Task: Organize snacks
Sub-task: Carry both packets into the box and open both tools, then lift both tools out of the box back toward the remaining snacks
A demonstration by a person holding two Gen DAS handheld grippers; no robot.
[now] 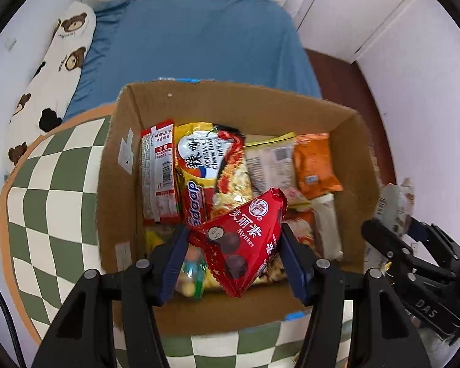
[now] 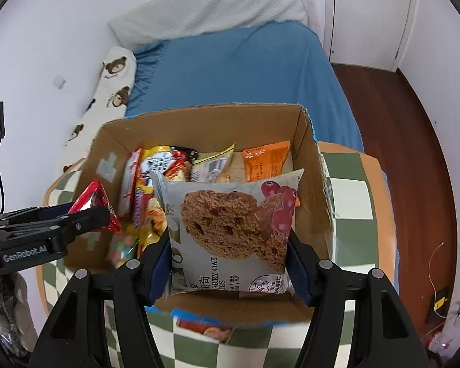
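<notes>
A cardboard box (image 1: 362, 153) stands on a green-and-white checkered table (image 1: 55, 184) and holds several snack packs. My left gripper (image 1: 234, 239) is shut on a red Mylikes chocolate bag (image 1: 245, 239), held over the box's near part; the bag also shows in the right wrist view (image 2: 95, 199). My right gripper (image 2: 230, 245) is shut on a grey cranberry oat cookie bag (image 2: 230, 227), held above the box (image 2: 312, 190) at its near right side. In the left wrist view the right gripper (image 1: 392, 242) with its cookie bag (image 1: 395, 202) sits outside the box's right wall.
Inside the box lie a red-white pack (image 1: 159, 174), a yellow Korean noodle pack (image 1: 211, 165), a white pack (image 1: 273, 165) and an orange pack (image 1: 316, 165). Another snack pack (image 2: 205, 328) lies on the table before the box. A blue bed (image 1: 193, 46) and a bear-print pillow (image 1: 55, 73) are behind.
</notes>
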